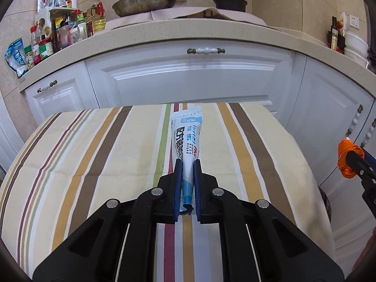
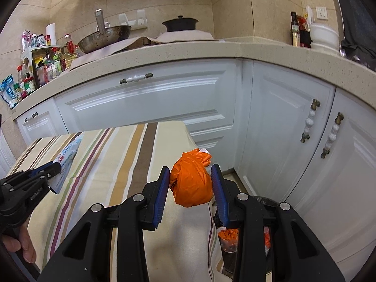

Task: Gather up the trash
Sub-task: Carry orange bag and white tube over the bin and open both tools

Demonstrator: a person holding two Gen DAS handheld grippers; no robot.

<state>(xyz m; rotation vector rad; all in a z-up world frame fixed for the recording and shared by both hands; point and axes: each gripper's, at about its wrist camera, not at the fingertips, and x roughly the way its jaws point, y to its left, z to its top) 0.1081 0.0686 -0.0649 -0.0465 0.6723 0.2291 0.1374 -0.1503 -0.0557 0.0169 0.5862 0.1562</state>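
A white and blue toothpaste tube (image 1: 186, 141) points away from me over the striped tablecloth (image 1: 94, 155). My left gripper (image 1: 187, 164) is shut on the tube's lower end, blue pads pressing both sides. The right wrist view shows that same tube (image 2: 67, 157) at the left, lifted off the cloth in the left gripper (image 2: 52, 168). My right gripper (image 2: 191, 171) is shut on a crumpled orange plastic bag (image 2: 191, 183), held past the table's right edge. Below it stands a black trash bin (image 2: 235, 242) with orange scraps inside. The orange bag (image 1: 347, 159) also shows at the left wrist view's right edge.
White cabinet doors (image 1: 188, 80) with knobbed handles stand close behind the table. The beige countertop (image 1: 164, 35) carries a wok (image 1: 145, 2), a black pot (image 1: 229, 2) and several bottles (image 1: 58, 30) at the left. A person's hand (image 2: 21, 246) grips the left tool.
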